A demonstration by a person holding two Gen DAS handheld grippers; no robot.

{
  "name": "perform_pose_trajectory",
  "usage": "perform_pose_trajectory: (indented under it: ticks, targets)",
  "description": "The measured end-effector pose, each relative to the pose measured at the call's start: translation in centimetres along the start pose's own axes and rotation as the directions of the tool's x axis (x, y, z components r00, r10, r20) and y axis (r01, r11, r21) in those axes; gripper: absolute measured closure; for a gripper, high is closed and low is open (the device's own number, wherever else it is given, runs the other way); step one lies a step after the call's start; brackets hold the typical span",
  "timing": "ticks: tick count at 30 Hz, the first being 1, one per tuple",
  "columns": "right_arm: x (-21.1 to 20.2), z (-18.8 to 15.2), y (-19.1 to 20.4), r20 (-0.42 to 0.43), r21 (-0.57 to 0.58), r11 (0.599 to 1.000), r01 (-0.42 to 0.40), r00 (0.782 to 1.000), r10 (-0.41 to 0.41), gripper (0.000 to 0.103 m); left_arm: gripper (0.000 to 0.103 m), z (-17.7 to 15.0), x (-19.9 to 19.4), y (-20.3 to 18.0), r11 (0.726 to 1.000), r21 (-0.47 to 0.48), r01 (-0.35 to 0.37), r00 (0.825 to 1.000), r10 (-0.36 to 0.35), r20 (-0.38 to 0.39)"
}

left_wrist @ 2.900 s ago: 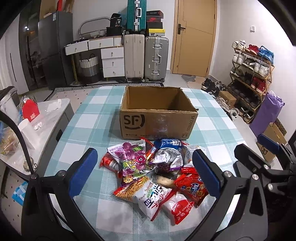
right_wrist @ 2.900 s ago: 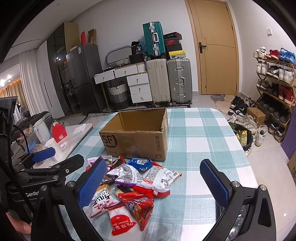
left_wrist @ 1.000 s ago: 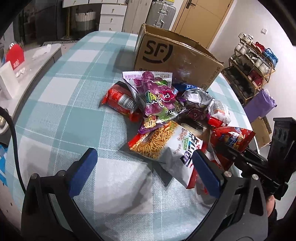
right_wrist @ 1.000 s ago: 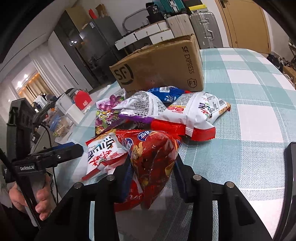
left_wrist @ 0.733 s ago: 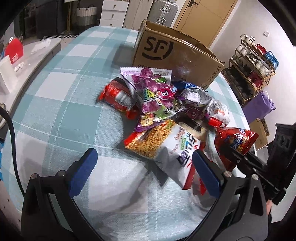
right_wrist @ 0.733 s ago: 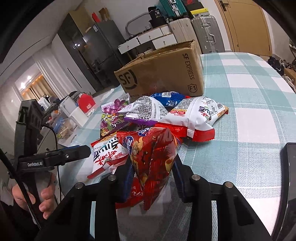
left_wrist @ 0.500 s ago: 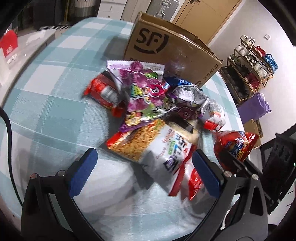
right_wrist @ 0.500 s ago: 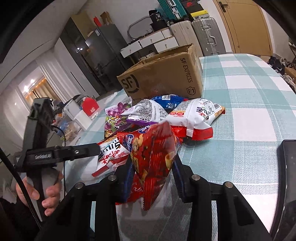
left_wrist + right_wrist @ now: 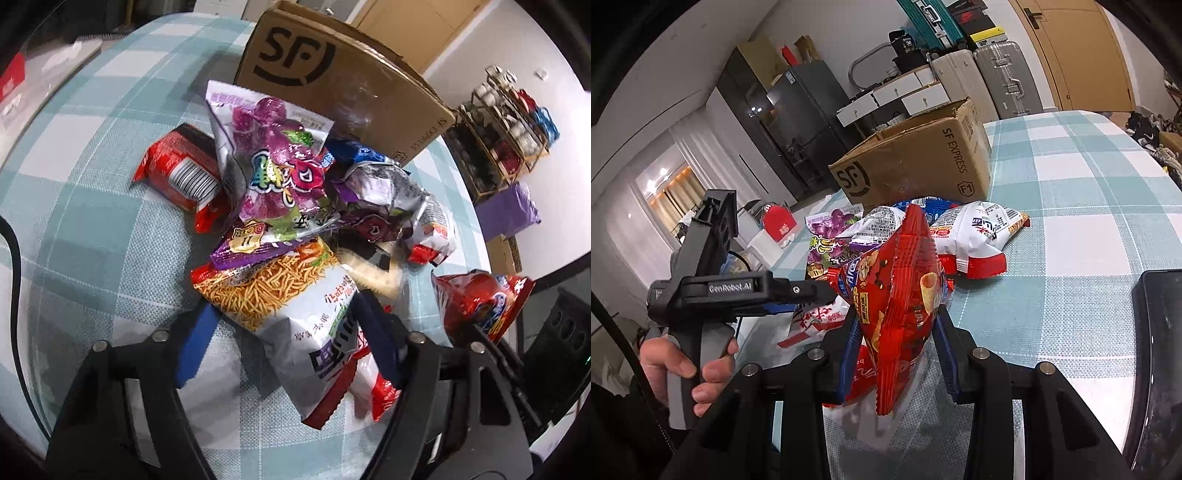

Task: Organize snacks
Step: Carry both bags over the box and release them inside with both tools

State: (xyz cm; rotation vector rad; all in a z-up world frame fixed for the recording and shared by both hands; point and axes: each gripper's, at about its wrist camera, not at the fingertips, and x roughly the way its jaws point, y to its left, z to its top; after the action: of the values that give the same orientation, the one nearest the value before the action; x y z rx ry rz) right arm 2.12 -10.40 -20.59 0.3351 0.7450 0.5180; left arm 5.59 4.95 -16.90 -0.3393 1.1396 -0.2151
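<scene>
My right gripper [image 9: 897, 354] is shut on a red snack bag [image 9: 901, 291] and holds it above the table; the bag also shows in the left wrist view [image 9: 476, 302]. My left gripper [image 9: 284, 347] has its jaws partly closed around the white noodle-snack bag [image 9: 291, 299] at the near end of the snack pile. The pile holds a purple candy bag [image 9: 277, 173], a red packet [image 9: 181, 170] and a silver bag [image 9: 388, 195]. The open SF cardboard box [image 9: 332, 74] stands behind the pile, also in the right wrist view [image 9: 923, 162].
The table has a teal checked cloth [image 9: 1089, 206]. A white-and-red bag [image 9: 975, 232] lies right of the pile. A dark flat object [image 9: 1160, 350] lies at the right edge. A shoe rack [image 9: 517, 110] and suitcases [image 9: 979, 77] stand off the table.
My left gripper has moved in over the noodle-snack bag and its jaws have narrowed around it. My right gripper has lifted the red bag higher off the pile.
</scene>
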Motion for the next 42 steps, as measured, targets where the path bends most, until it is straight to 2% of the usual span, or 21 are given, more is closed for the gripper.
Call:
perform_pose_trajectory:
  ticks: [3, 6, 14, 15, 26, 34, 42]
  targets:
    - [-0.3, -0.1, 0.1, 0.005, -0.006, 1.000, -0.004, 1.000, 0.004, 0.065, 0.053, -0.3, 0.1, -0.2, 0.999, 0.005, 0.050, 0.999, -0.050, -0.004]
    - [-0.6, -0.1, 0.5, 0.015, -0.017, 1.000, -0.010, 1.000, 0.010, 0.065, 0.061, -0.6, -0.1, -0.7, 0.997, 0.039, 0.061, 0.998, -0.061, 0.001]
    - [-1.1, 0.1, 0.8, 0.031, -0.020, 1.000, -0.016, 0.999, 0.017, 0.065, 0.064, -1.6, -1.0, -1.8, 0.991, 0.125, 0.036, 0.999, -0.040, 0.029]
    - [-1.1, 0.1, 0.9, 0.028, -0.022, 1.000, -0.020, 0.999, 0.020, 0.065, 0.065, -2.6, -1.7, -1.5, 0.991, 0.130, 0.037, 0.999, -0.041, 0.034]
    - [-1.9, 1.0, 1.9, 0.048, -0.031, 0.999, -0.029, 0.998, 0.031, 0.065, 0.065, -3.0, -6.2, 0.1, 0.987, 0.127, 0.099, 0.990, -0.110, 0.084]
    - [-3.2, 4.5, 4.1, 0.091, -0.078, 0.995, -0.068, 0.993, 0.075, 0.065, 0.065, 0.8, -11.1, -0.4, 0.974, 0.173, 0.150, 0.970, -0.178, 0.164]
    - [-3.4, 10.8, 6.0, 0.135, -0.121, 0.989, -0.088, 0.985, 0.105, 0.065, 0.065, 7.4, -14.4, -1.7, 0.964, 0.220, 0.151, 0.950, -0.203, 0.236]
